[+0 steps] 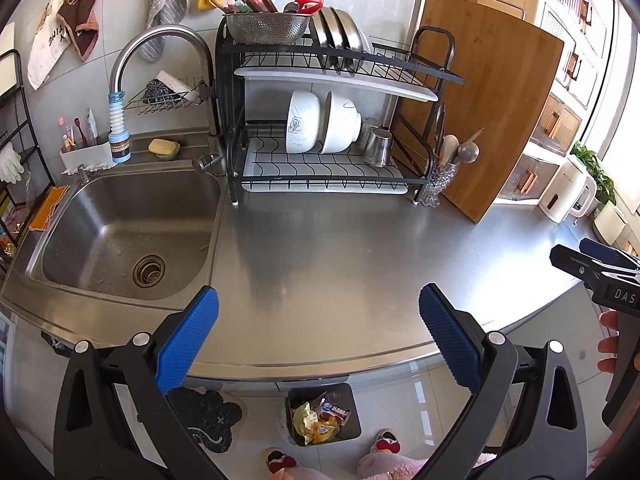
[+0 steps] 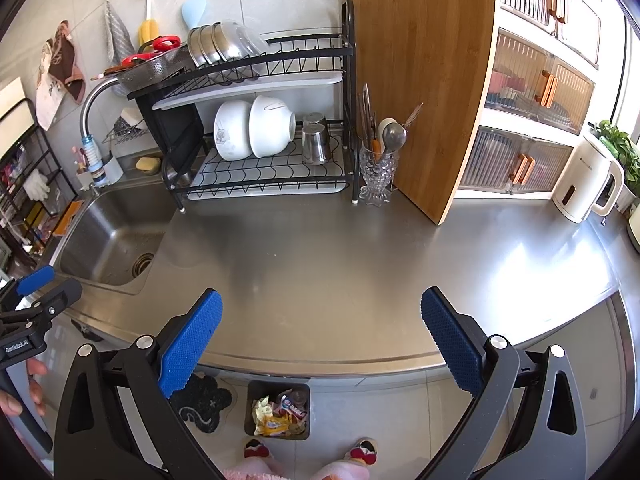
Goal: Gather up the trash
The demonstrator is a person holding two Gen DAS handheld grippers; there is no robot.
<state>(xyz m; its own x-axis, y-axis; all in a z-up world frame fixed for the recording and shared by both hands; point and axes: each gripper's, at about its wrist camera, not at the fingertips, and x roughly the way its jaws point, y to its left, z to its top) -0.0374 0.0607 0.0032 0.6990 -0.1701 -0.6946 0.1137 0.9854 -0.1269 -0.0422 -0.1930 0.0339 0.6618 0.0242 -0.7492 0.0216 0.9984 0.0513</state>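
We hold both the left hand-held gripper [image 1: 318,340] and the right hand-held gripper [image 2: 320,340] released over the bare worktop [image 1: 340,248]; the wrappers [image 1: 320,420] lie in the bin [image 1: 352,396] at 6 o'clock, so collecting looks finished.

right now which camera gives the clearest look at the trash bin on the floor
The left wrist view: the trash bin sits larger there, its wrappers easy to read. The right wrist view also shows the whole bin below the counter edge, but a little smaller.
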